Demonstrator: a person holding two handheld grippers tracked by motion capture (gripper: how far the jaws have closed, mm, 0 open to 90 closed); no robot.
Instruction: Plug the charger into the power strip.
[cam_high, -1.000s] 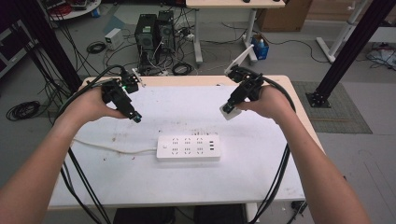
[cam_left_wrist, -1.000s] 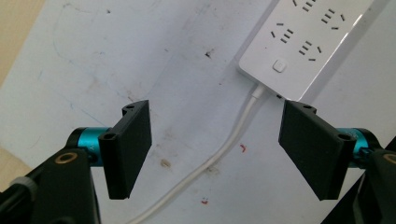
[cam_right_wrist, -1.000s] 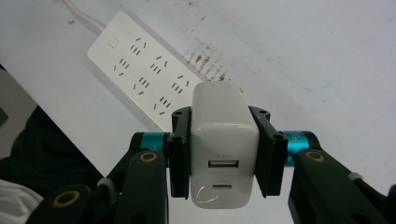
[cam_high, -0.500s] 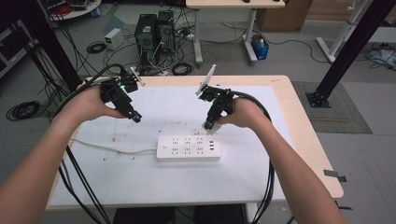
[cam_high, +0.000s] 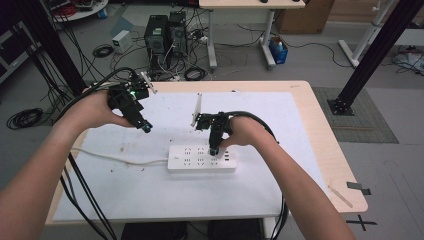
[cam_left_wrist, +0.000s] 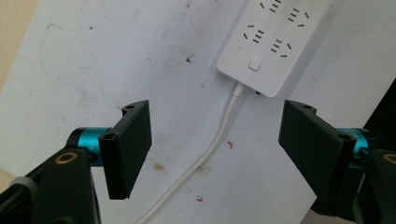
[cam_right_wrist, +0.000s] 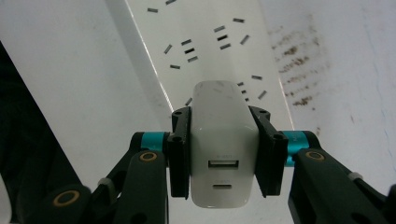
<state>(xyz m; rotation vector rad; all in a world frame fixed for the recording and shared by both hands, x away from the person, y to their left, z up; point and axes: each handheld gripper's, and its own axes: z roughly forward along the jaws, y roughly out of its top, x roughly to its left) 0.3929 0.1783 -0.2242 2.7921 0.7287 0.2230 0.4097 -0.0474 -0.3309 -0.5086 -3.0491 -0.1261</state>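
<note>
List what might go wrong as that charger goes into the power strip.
The right gripper clamps the white charger just above the power strip, hiding its prongs, so they may miss the slots. The left gripper hangs open over the strip's cable, apart from the strip, so nothing braces it; a push might slide or tilt it on the table.

Left gripper (cam_left_wrist: 216, 154): two flat black rectangular pads on teal-ringed pivots; black link arms behind pads, brass-ringed holes near base. Right gripper (cam_right_wrist: 223, 154): same black pads, screw holes at pad corners, teal collars outboard, brass eyelets below. Black cables trail rearward. Forearms unsleeved.
</note>
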